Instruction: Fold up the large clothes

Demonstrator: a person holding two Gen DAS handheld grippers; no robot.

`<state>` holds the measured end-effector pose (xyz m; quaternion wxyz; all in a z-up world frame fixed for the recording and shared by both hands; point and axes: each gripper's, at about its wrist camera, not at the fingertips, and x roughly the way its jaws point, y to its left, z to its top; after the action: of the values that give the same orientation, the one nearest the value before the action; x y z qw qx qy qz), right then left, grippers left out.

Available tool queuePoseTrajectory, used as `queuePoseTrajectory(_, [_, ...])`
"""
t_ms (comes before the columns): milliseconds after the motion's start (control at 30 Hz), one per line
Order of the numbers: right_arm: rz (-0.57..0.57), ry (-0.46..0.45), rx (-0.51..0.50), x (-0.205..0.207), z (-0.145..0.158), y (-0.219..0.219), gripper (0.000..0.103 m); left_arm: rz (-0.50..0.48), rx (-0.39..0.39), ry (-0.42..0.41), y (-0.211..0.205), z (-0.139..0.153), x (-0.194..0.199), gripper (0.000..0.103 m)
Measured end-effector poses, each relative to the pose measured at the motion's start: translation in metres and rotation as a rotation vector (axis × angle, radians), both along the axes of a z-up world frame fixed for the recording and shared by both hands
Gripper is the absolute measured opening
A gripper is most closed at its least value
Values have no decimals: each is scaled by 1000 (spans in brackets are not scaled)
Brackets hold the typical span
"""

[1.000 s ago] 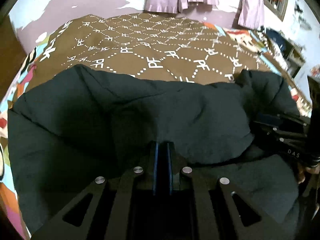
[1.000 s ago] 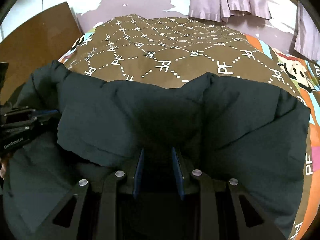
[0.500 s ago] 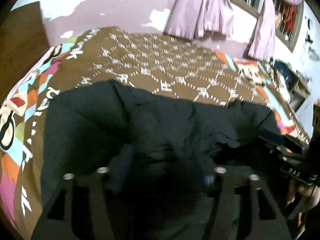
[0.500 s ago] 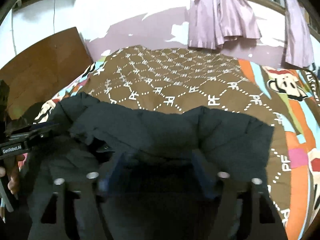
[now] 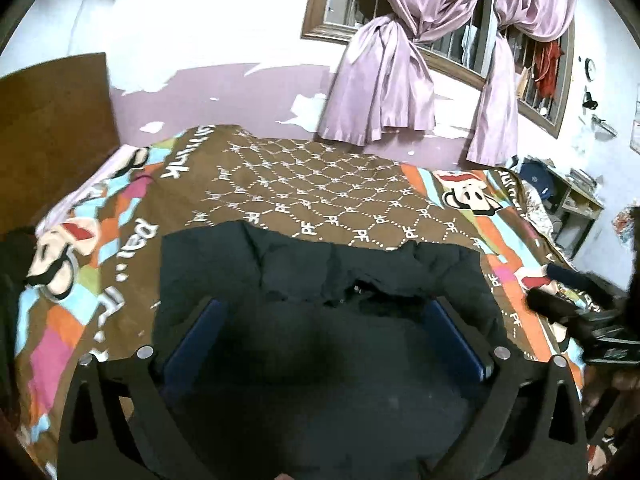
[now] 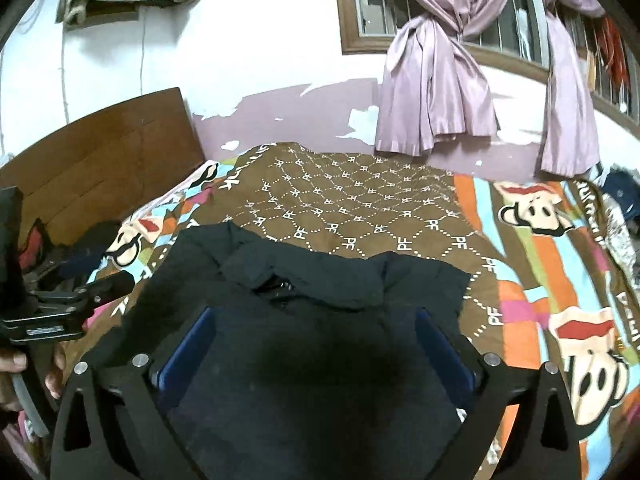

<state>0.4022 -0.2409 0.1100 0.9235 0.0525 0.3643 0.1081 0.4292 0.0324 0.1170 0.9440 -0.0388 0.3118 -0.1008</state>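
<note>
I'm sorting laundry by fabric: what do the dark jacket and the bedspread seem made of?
Jacket: probably padded synthetic shell, matte; puffy quilted sections, soft rounded folds. Bedspread: probably thin printed cotton or polyester, matte; lies flat, cartoon print, no pile visible.

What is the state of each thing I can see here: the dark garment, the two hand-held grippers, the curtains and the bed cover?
Dark padded jacket: lying on the bed, top part folded over, in neither gripper.
Left hand-held gripper: open, jaws just widened, nothing pressed between them.
Right hand-held gripper: open, jaws just widened, nothing gripped.
Lilac satin curtains: knotted, hanging.
Brown patterned bed cover: spread flat.
</note>
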Motion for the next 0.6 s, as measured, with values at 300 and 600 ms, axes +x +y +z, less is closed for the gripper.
queuePoseTrajectory(300, [6,2,-21,-90,15,9,102,31,47,17,-11,12,-87,100])
queuePoseTrajectory(600, [-26,7,45,-173,29,11,102,-41,111,-76,-21,19,-188,100])
